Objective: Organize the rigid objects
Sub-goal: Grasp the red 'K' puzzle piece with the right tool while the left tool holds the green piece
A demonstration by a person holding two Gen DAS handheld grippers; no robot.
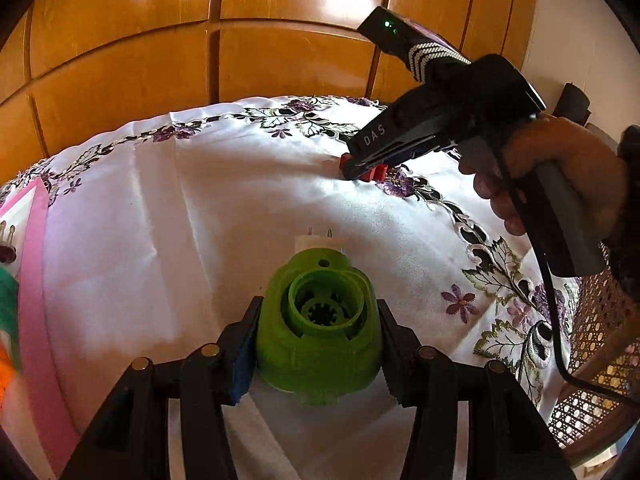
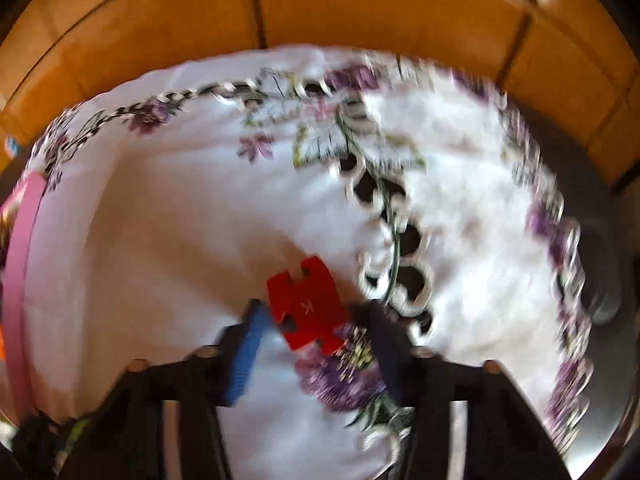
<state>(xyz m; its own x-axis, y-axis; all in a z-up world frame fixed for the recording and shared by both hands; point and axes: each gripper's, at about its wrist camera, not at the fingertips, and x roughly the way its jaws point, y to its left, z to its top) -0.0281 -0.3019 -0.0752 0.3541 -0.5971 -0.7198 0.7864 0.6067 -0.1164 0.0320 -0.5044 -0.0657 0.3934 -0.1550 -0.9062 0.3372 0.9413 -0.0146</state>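
Note:
A green plastic part [image 1: 316, 356] with a round toothed socket sits between my left gripper's fingers; the left gripper [image 1: 318, 310] is shut on it, low over the white tablecloth. A flat red jigsaw-shaped piece [image 2: 306, 300] marked with a letter lies on the cloth, and the right gripper [image 2: 310, 312] has its blue pad and dark pad against the piece's two sides. In the left wrist view the right gripper [image 1: 362, 170] points steeply down at the far side of the table, the red piece [image 1: 378, 172] at its tips, held by a person's hand [image 1: 560, 168]. The right wrist view is blurred.
A white embroidered tablecloth [image 1: 180, 208] covers the table. A pink-rimmed tray [image 1: 34, 280] with small items lies at the left edge. A small white item with two metal prongs [image 1: 320, 240] lies just beyond the green part. A cane chair [image 1: 592, 360] stands right; wooden panels [image 1: 120, 60] rise behind.

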